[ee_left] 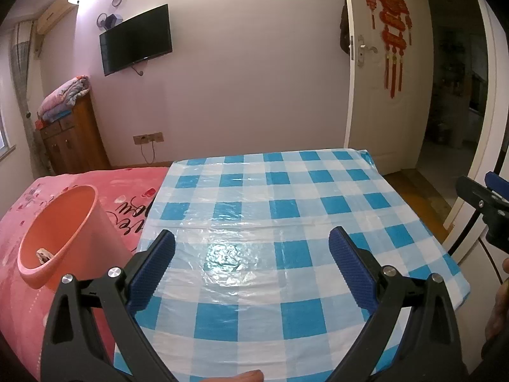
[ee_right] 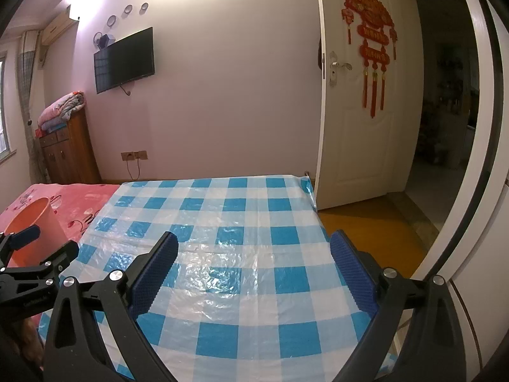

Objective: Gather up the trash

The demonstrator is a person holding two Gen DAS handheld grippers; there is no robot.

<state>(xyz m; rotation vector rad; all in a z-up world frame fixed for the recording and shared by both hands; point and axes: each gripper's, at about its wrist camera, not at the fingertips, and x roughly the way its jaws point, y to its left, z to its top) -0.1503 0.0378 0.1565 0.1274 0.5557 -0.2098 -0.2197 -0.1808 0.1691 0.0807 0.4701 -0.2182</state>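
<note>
Hovering over the bench (ee_left: 286,191) with both grippers empty, I judge the collecting to be at or close to its end: the checked cloth (ee_right: 241,248) shows no scrap anywhere in either view, and the one piece of trash (ee_left: 43,255) I can see, a small pale crumpled bit, already lies inside the bin (ee_left: 63,232). My left gripper (ee_left: 251,267) has its fingers (ee_left: 152,273) spread wide with nothing between them, and my right gripper (ee_right: 254,267) is spread the same way, also holding nothing. The bin is a smooth orange plastic bucket, round-mouthed and tapering, tilted on the soft pink bed (ee_left: 19,254) just beside the bench's left edge. The cloth is a thin glossy plastic sheet in blue and white squares, wrinkled and catching glare near the middle, so it would likely slide or bunch under a dragging fingertip. My finger pads are dark blue with a fine ribbed grip. If anything remains, the next move calls for searching past the bench edges, which I cannot see from here.
</note>
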